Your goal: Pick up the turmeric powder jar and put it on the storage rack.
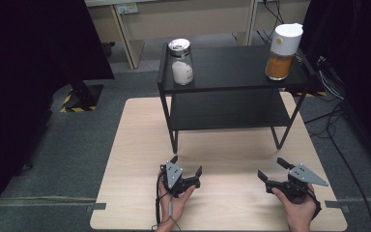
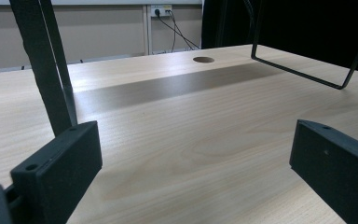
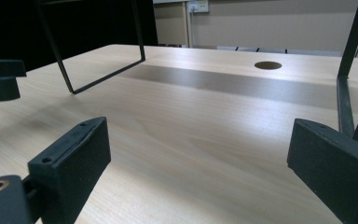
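On the light wood table (image 1: 140, 145) stands a black two-tier shelf (image 1: 232, 79). Its top tier carries a glass jar with a silver lid and white contents (image 1: 181, 63) at the left, and a white-lidded jar of orange contents (image 1: 282, 53) at the right. My left gripper (image 1: 187, 165) rests in a hand near the shelf's front left leg, open, nothing between its jaws (image 2: 196, 158). My right gripper (image 1: 270, 167) is held low at the front right, open and empty too (image 3: 196, 163).
The shelf's thick left leg (image 2: 51, 65) rises just beyond my left jaw, and its thin wire leg frame (image 2: 307, 70) stands farther right. A round cable hole (image 3: 267, 65) lies in the tabletop under the shelf. Grey floor and cables (image 1: 338, 145) surround the table.
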The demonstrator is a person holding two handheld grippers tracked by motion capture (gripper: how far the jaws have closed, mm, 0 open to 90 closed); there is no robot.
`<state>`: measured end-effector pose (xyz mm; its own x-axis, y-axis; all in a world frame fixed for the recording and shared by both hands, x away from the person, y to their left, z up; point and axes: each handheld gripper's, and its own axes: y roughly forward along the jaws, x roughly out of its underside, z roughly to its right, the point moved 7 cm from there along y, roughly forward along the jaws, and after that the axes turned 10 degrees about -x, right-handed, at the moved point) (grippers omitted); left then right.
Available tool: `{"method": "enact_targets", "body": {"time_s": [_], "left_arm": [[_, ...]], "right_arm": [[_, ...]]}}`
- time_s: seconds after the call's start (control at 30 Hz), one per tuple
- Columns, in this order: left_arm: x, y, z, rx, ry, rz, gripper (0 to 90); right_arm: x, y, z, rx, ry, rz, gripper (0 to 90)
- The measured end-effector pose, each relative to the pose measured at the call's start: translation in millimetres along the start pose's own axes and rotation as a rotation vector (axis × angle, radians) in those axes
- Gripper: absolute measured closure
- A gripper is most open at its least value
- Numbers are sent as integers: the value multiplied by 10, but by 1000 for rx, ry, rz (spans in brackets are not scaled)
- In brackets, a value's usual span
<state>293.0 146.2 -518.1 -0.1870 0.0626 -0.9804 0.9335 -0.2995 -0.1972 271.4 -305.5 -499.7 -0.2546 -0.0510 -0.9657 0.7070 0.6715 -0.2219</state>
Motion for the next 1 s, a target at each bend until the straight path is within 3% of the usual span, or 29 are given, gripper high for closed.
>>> {"method": "enact_targets", "body": {"time_s": [0.5, 1.0], "left_arm": [[-2, -1, 5, 3, -3, -3, 16], [-1, -1, 4, 5, -2, -3, 15]], "right_arm": [[82, -12, 7, 7, 10, -6, 60], [70, 11, -35, 10, -31, -26, 61]]}}
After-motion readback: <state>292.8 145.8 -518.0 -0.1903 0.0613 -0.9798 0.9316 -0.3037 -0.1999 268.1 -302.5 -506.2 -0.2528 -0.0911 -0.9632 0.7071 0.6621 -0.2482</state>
